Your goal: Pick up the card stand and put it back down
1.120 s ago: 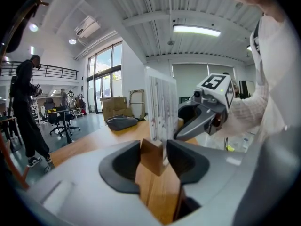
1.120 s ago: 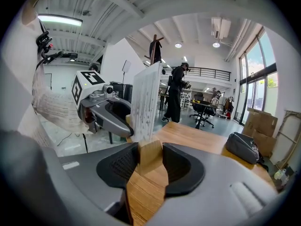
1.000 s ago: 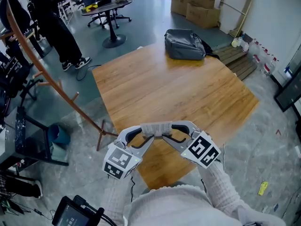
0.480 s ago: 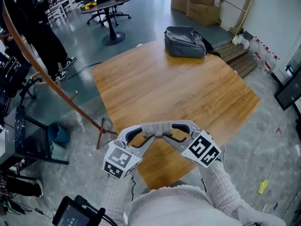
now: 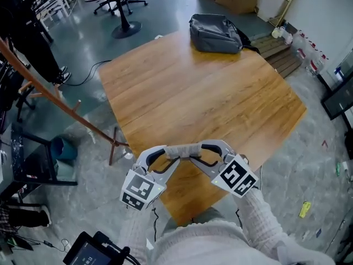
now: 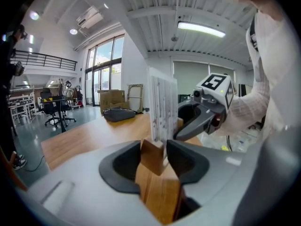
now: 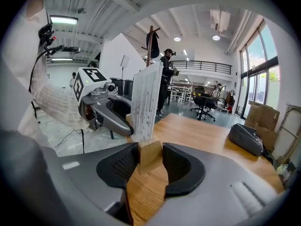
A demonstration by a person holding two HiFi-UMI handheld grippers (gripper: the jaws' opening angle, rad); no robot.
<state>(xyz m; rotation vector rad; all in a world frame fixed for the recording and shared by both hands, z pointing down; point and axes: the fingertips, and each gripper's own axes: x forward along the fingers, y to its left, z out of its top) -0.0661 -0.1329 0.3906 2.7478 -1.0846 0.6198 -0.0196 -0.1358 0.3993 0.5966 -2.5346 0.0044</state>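
The head view is bright and evenly lit: the table carries a soft sheen and only faint shadows, and the floor reflects pale light. In the left gripper view a ceiling strip light glares white and the tall windows are washed out. Both gripper views bend strongly toward dark, rounded edges. The foreground nearest each lens is soft, while the card stand is fairly sharp.
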